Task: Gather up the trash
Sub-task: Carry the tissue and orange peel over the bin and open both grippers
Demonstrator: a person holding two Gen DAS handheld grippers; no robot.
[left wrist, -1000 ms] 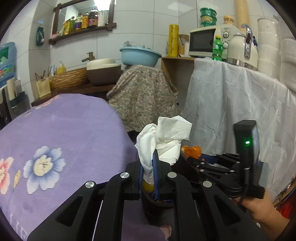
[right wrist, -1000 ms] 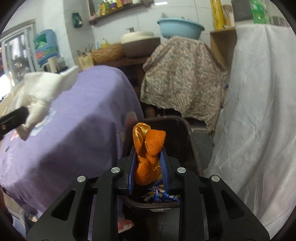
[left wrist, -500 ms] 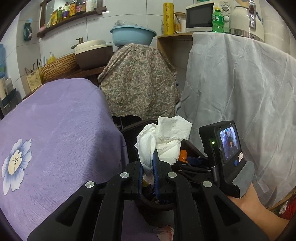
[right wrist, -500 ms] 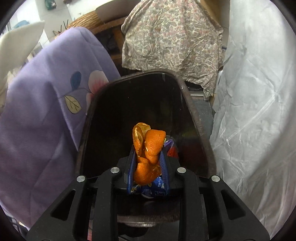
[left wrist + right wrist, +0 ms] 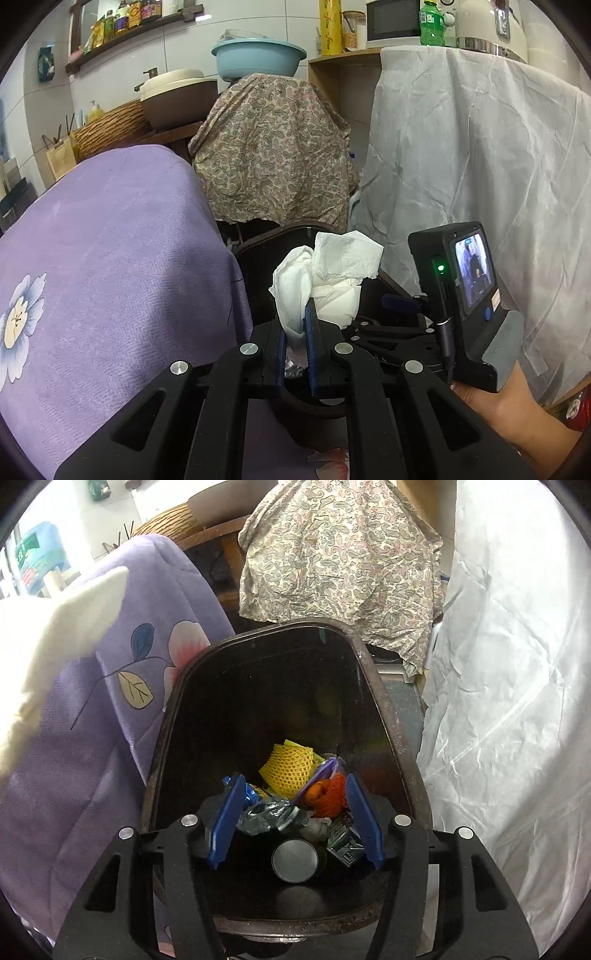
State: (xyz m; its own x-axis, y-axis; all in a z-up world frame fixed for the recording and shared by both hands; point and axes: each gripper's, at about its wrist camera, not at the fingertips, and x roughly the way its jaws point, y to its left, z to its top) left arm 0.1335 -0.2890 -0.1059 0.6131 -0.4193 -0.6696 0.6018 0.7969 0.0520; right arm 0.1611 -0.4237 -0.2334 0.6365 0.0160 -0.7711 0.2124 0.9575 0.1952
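A: Left gripper point(image 5: 297, 325)?
B: Clamped on a white tissue point(image 5: 327, 280), held above the bin point(image 5: 258, 247), beside the purple cloth point(image 5: 110, 258).
A: Right gripper point(image 5: 295, 812)?
B: Over the bin's mouth, jaws opening, nothing pressed between the pads.
A: Orange peel point(image 5: 325, 794)?
B: Down in the bin, among a yellow net point(image 5: 290, 768) and wrappers point(image 5: 266, 814).

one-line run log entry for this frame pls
left gripper: shut on tissue | right gripper: opening, nothing between pads | orange peel: in trash bin
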